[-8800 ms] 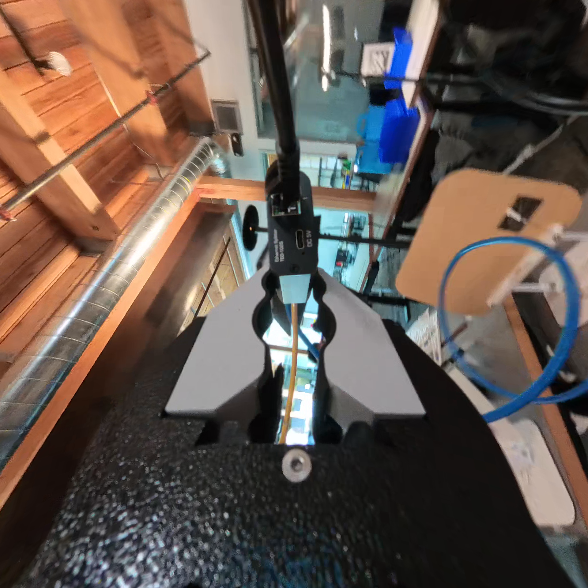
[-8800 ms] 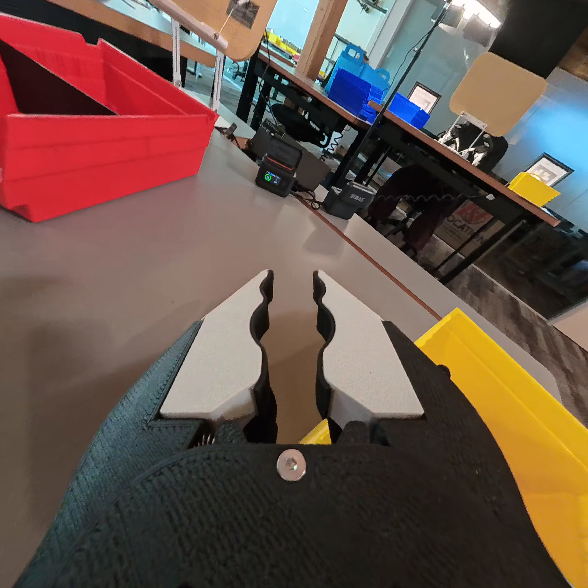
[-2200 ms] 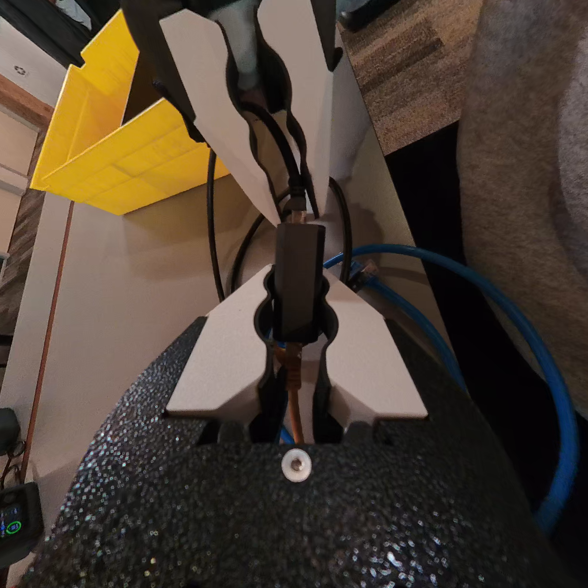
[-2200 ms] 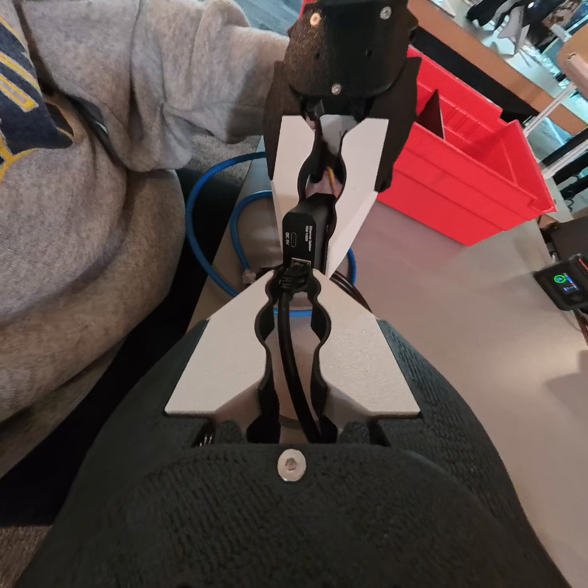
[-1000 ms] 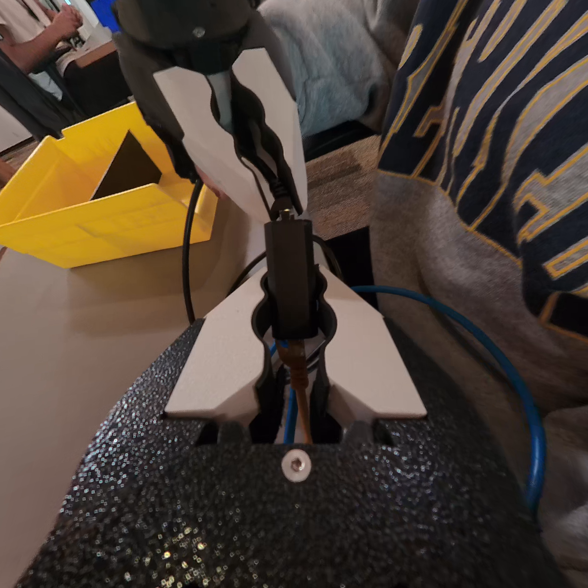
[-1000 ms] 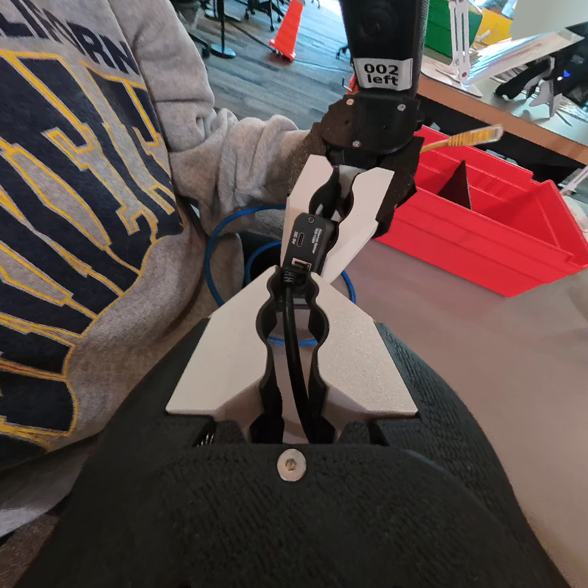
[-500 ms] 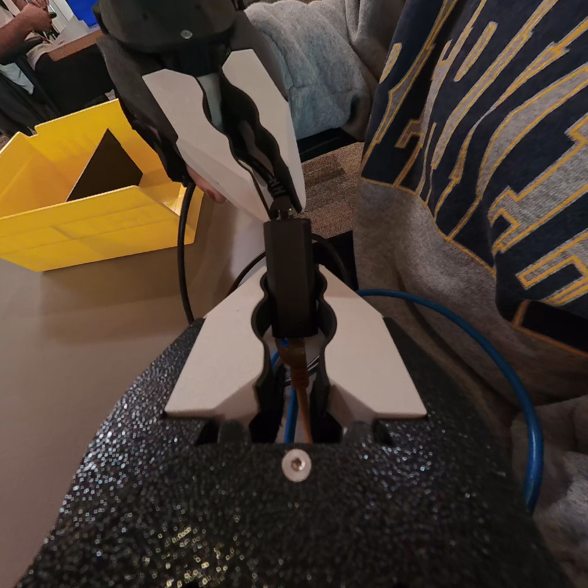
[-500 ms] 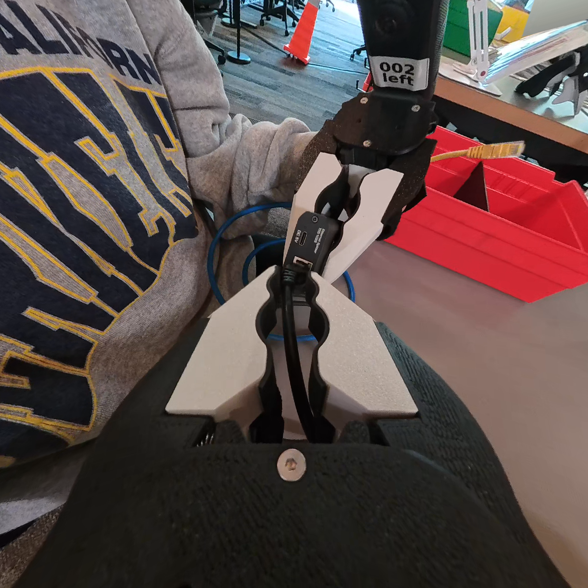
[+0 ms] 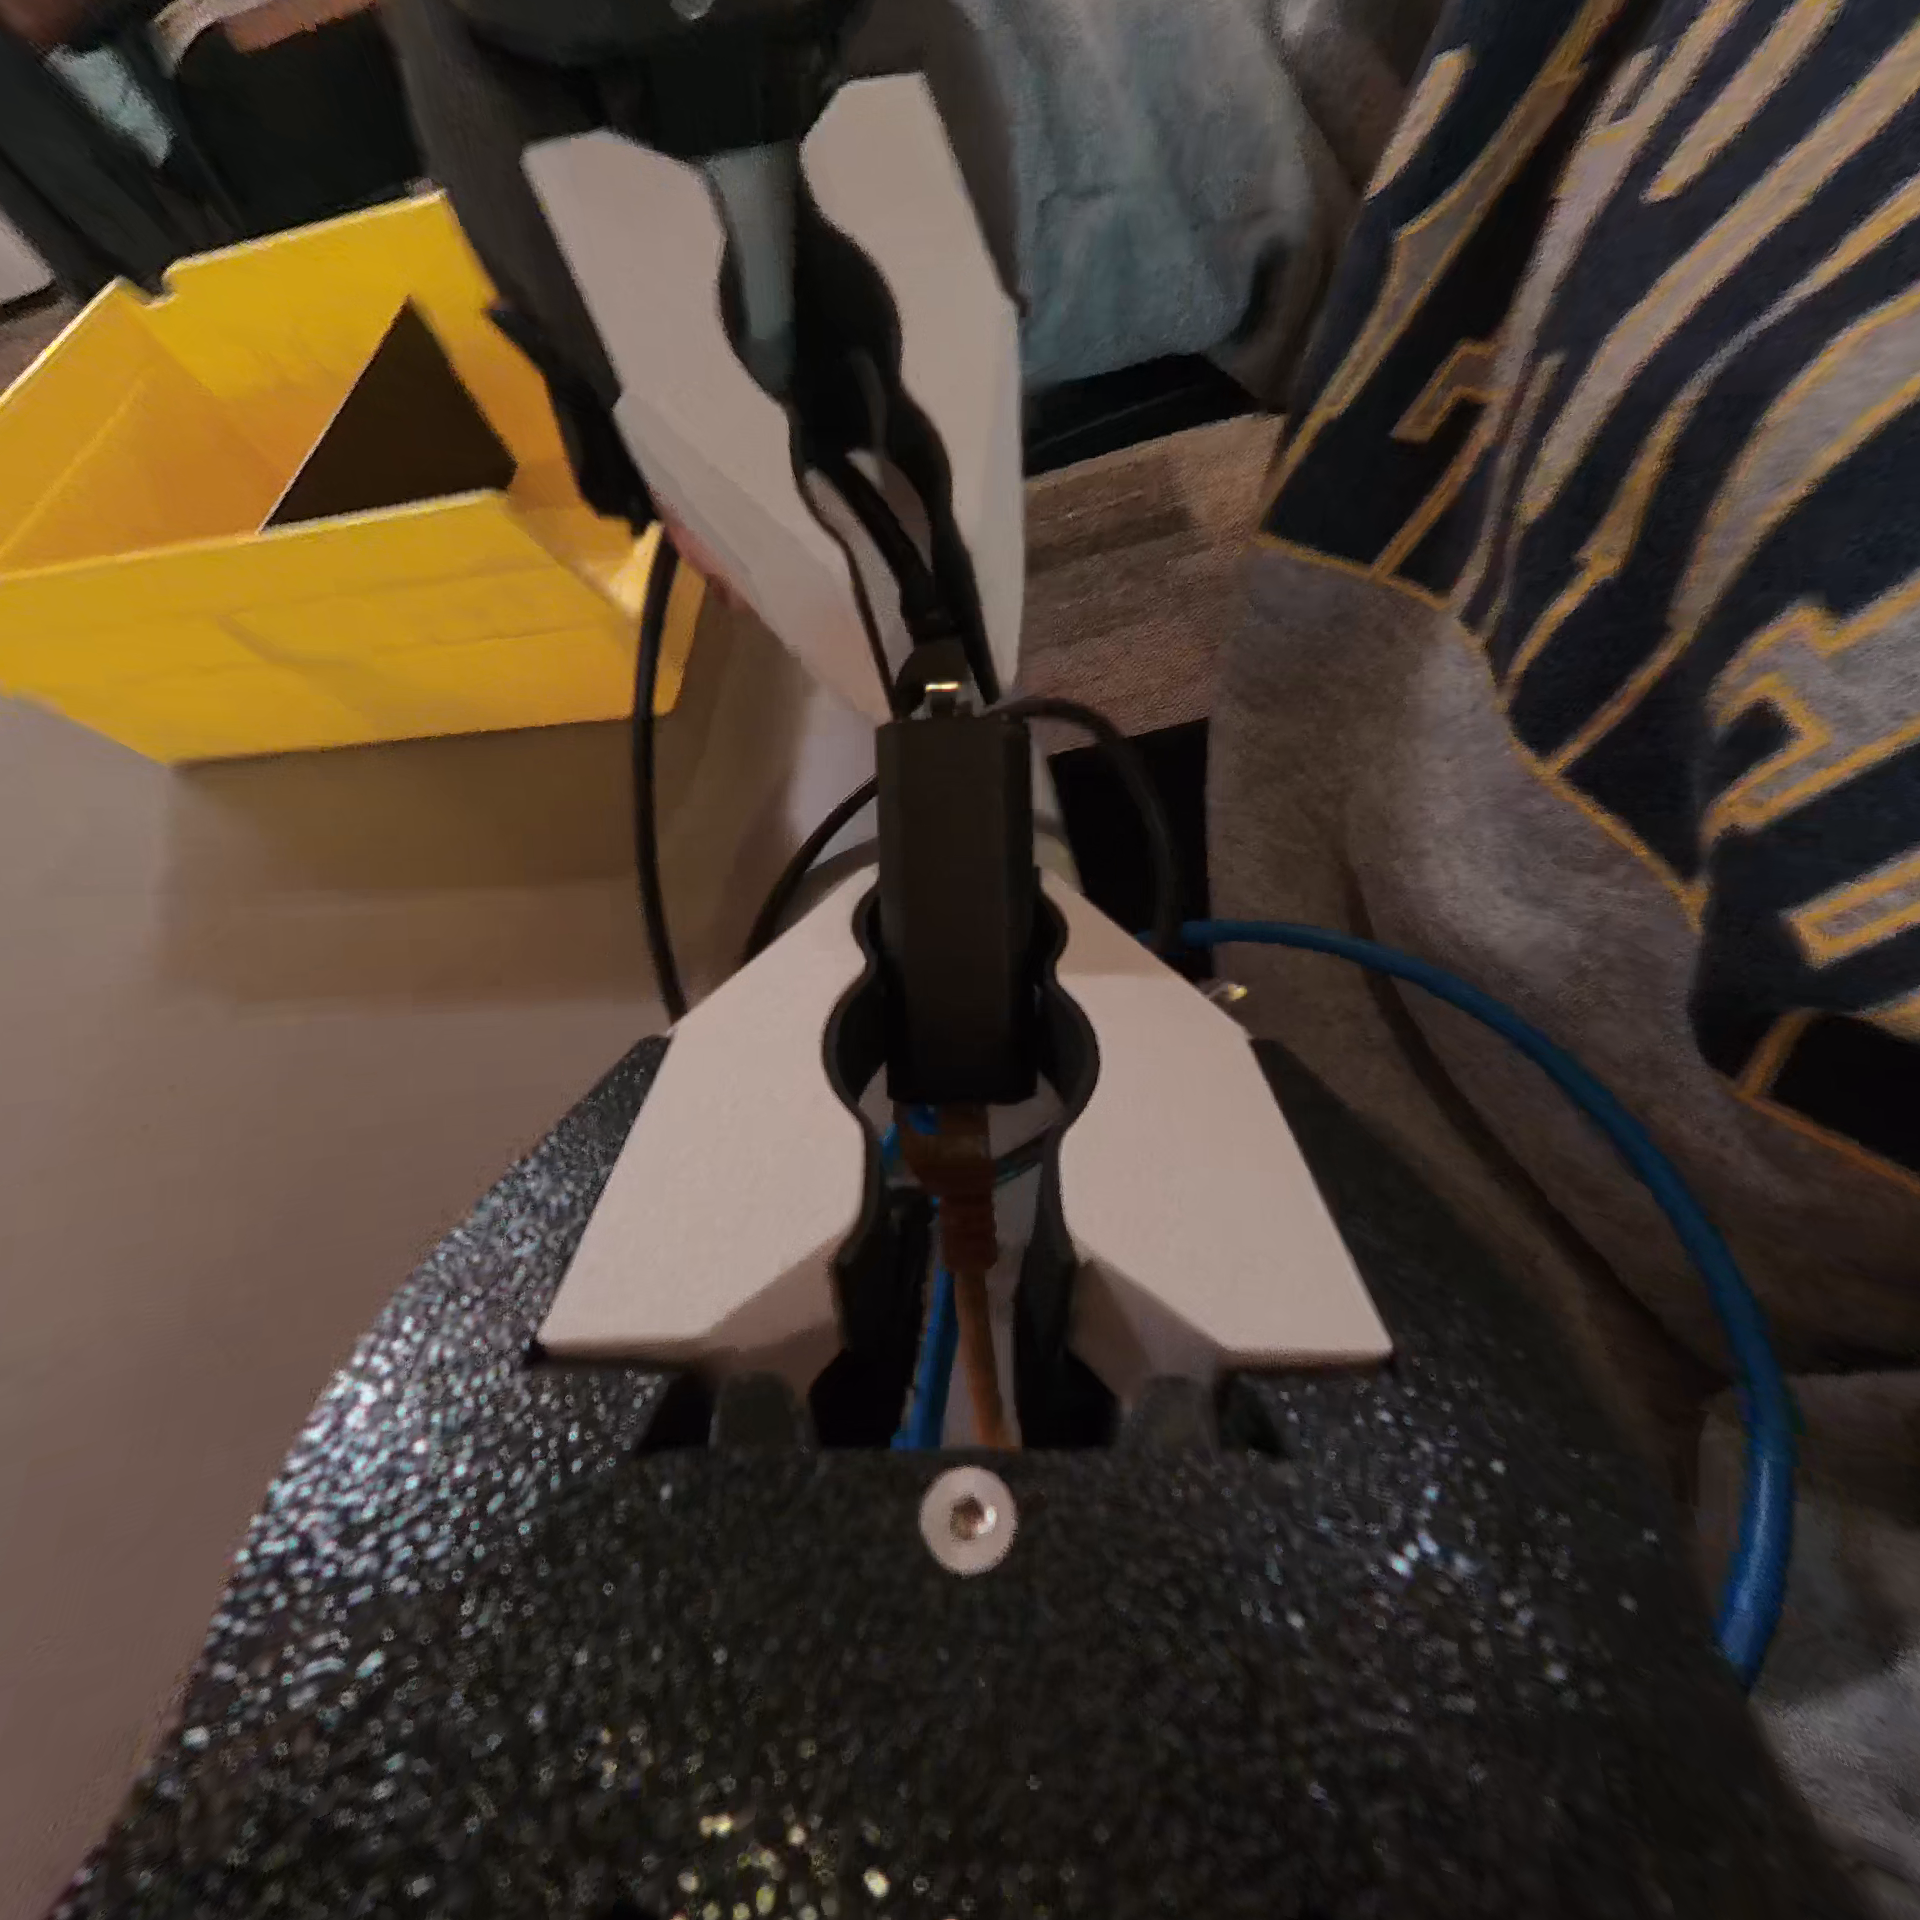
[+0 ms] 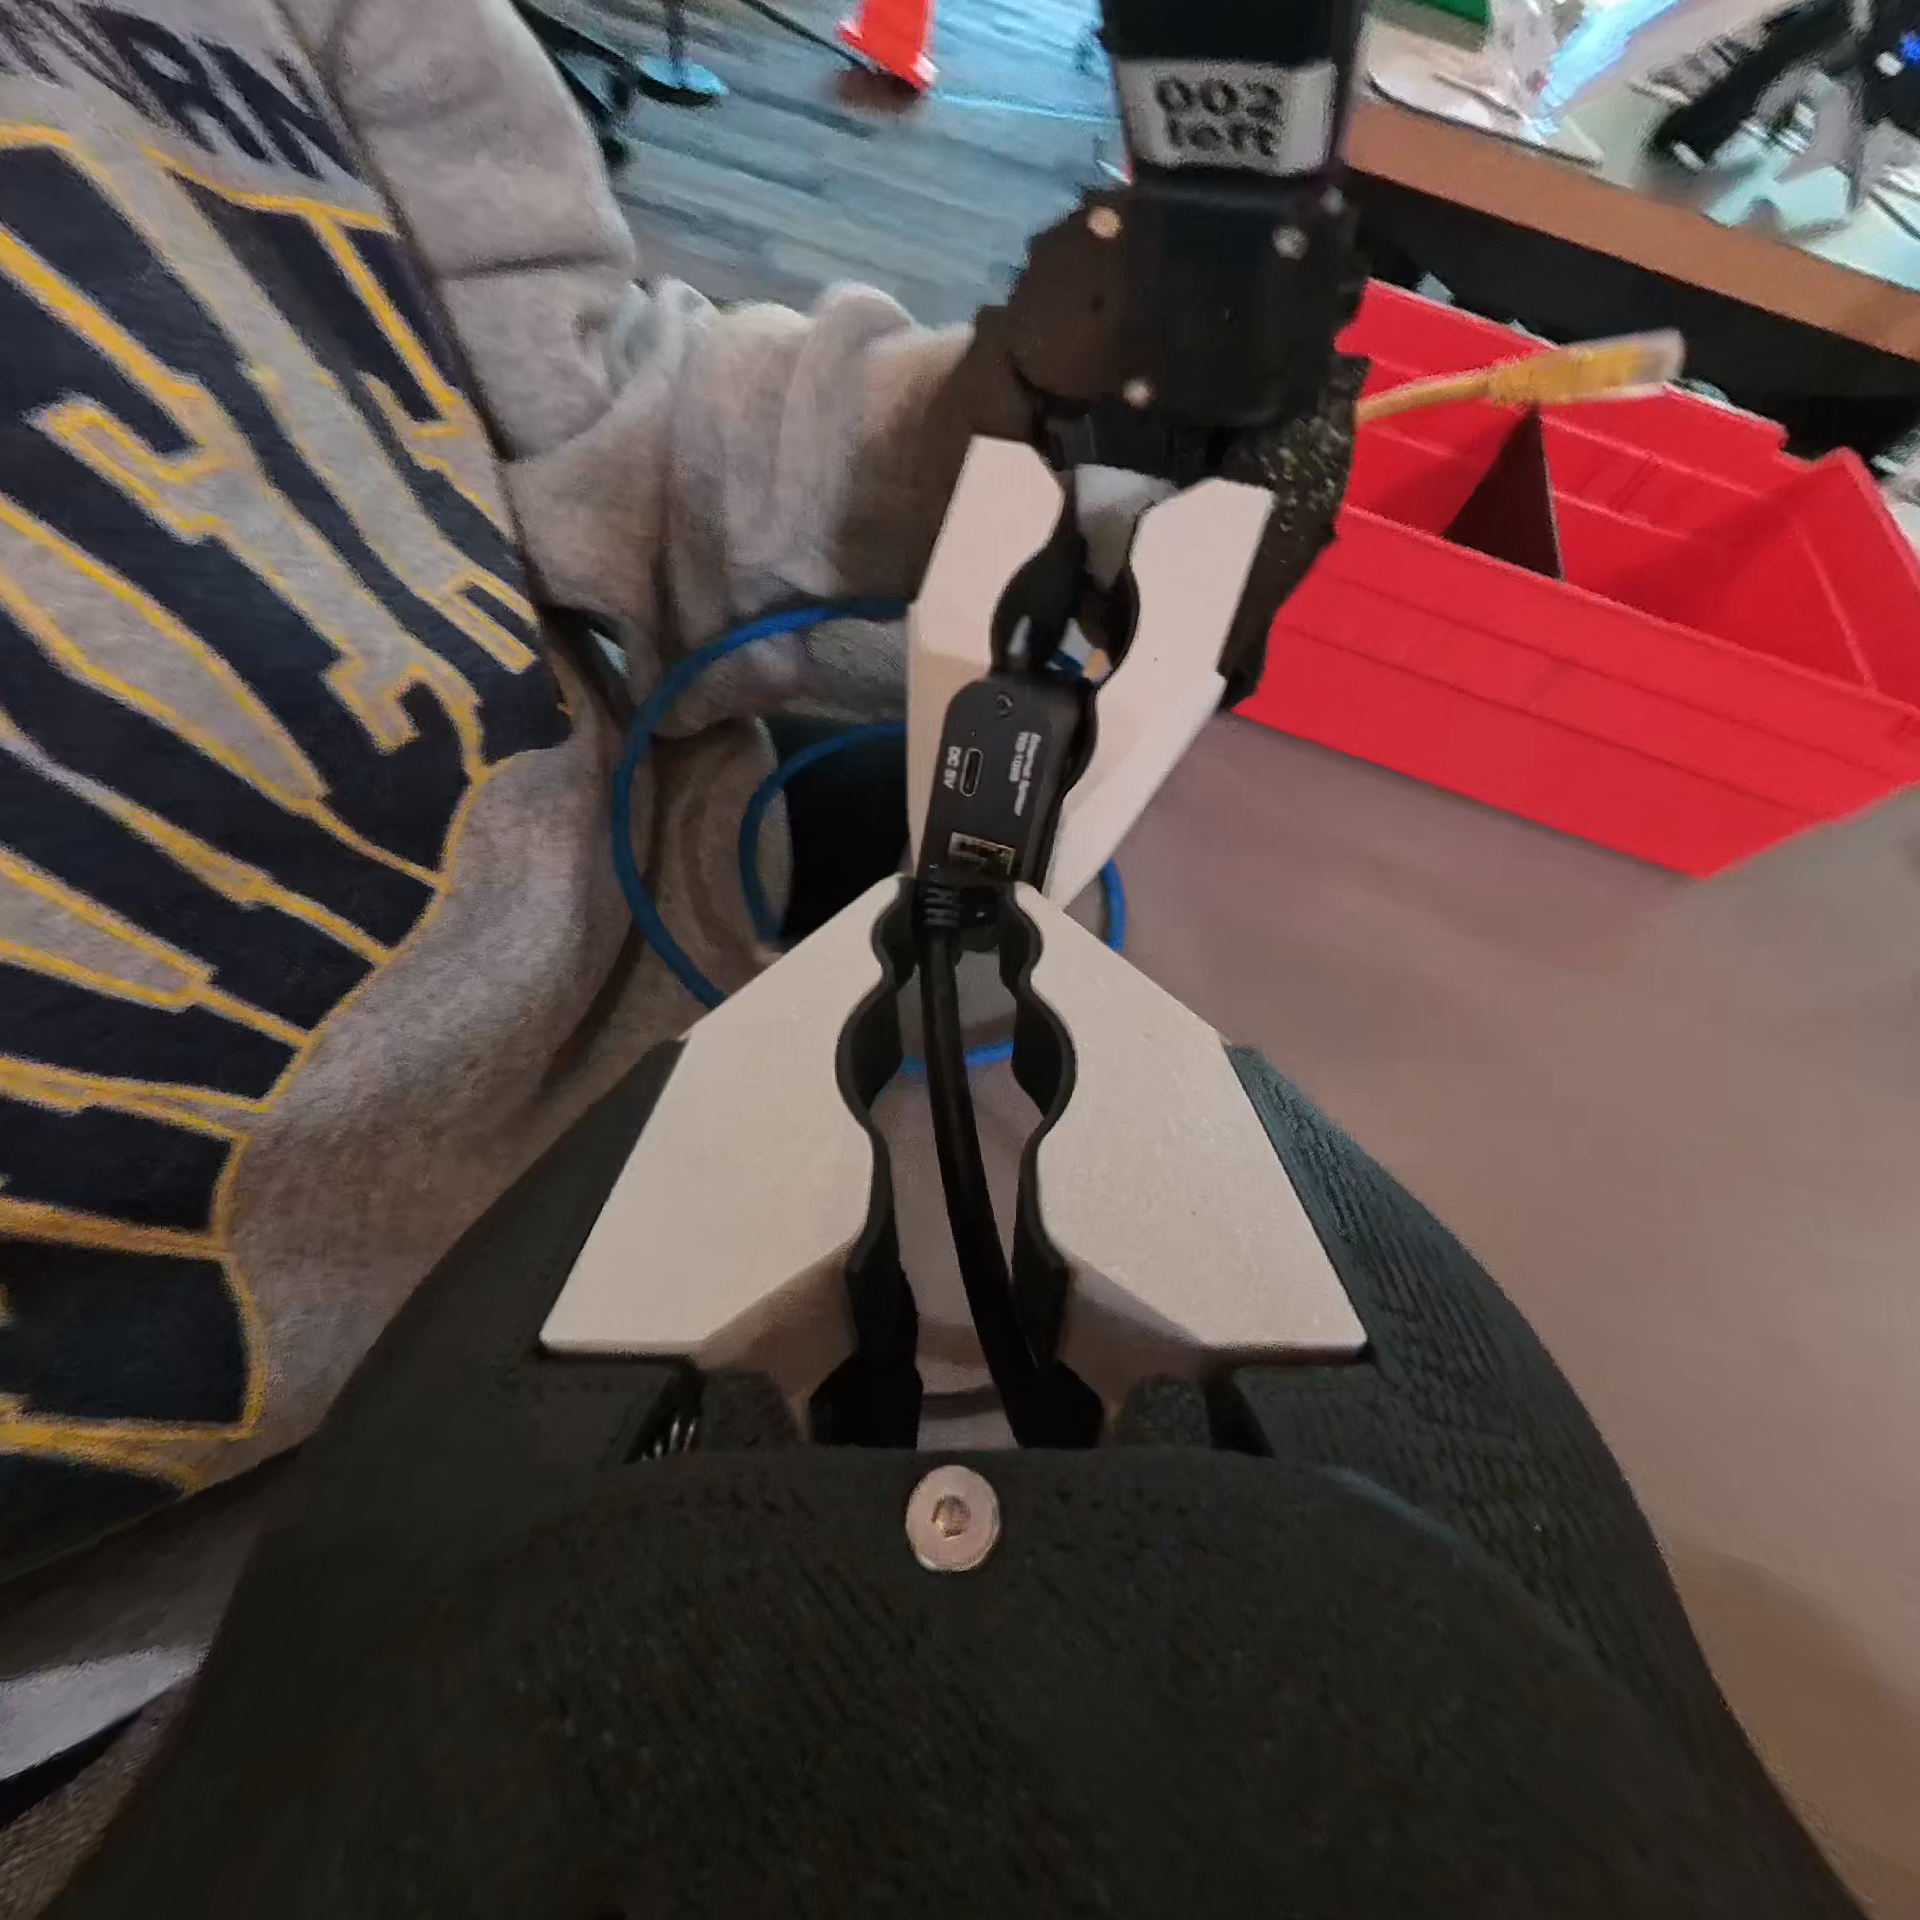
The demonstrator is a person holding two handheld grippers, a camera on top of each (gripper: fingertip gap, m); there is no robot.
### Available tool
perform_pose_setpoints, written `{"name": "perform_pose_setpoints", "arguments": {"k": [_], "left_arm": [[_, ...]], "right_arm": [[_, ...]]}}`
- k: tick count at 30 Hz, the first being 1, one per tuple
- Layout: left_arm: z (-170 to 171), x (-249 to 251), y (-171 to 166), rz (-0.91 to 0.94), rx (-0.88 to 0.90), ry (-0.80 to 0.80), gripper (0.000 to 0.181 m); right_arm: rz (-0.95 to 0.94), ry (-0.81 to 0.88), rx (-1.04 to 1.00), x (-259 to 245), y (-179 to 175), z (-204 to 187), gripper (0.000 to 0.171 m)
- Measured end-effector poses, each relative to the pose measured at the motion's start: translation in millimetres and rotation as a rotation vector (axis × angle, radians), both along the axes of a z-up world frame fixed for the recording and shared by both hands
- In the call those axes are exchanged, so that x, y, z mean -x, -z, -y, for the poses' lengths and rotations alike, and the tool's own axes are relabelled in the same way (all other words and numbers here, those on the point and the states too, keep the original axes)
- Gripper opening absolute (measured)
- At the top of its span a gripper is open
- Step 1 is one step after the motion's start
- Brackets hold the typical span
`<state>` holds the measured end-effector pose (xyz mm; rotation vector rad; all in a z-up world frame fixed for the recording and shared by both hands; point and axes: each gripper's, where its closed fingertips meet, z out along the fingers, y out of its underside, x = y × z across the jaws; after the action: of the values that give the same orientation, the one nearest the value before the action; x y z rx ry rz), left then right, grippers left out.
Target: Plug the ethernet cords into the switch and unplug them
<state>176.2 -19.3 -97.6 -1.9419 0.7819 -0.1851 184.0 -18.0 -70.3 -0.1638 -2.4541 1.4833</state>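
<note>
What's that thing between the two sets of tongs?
A small black switch, clamped by the left tongs. The right tongs hold a black cord at its port, clearest in the right wrist view.

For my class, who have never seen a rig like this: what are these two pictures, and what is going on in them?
A person holds two hand-held grippers, each with a camera looking along its fingers, so each picture shows one gripper up close and the other facing it. The left gripper is shut on a small black switch, with an orange cord and a blue cord trailing from its near end. The right gripper grips a black cord, its plug at the switch's port; whether it is seated is unclear. On the table stand a red bin and a yellow bin.
</note>
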Motion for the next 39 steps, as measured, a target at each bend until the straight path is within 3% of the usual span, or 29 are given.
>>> {"name": "perform_pose_setpoints", "arguments": {"k": [3, 6, 10, 14, 28, 33, 39], "left_arm": [[-10, 26, 12, -0.144, 0.005, -0.194, 0.022], [-20, 47, 15, -0.283, 0.040, -0.369, 0.021], [-22, 60, 17, -0.477, 0.093, -0.478, 0.021], [-21, 58, 17, -0.536, 0.096, -0.479, 0.021], [-23, 57, 20, -0.609, 0.107, -0.467, 0.021], [-22, 54, 21, -0.611, 0.102, -0.424, 0.021], [-14, 51, 30, -0.641, 0.236, -0.312, 0.022]], "right_arm": [[-0.112, 0.194, -0.124, 27, 14, -11, 0.013], [-0.315, 0.423, -0.388, 58, 28, -33, 0.027], [-0.528, 0.495, -0.638, 68, 35, -39, 0.031], [-0.608, 0.517, -0.722, 72, 39, -40, 0.015], [-0.601, 0.544, -0.902, 77, 48, -40, 0.012], [-0.621, 0.491, -0.933, 73, 50, -38, 0.010], [-0.764, 0.332, -1.179, 70, 57, -34, 0.010]]}}
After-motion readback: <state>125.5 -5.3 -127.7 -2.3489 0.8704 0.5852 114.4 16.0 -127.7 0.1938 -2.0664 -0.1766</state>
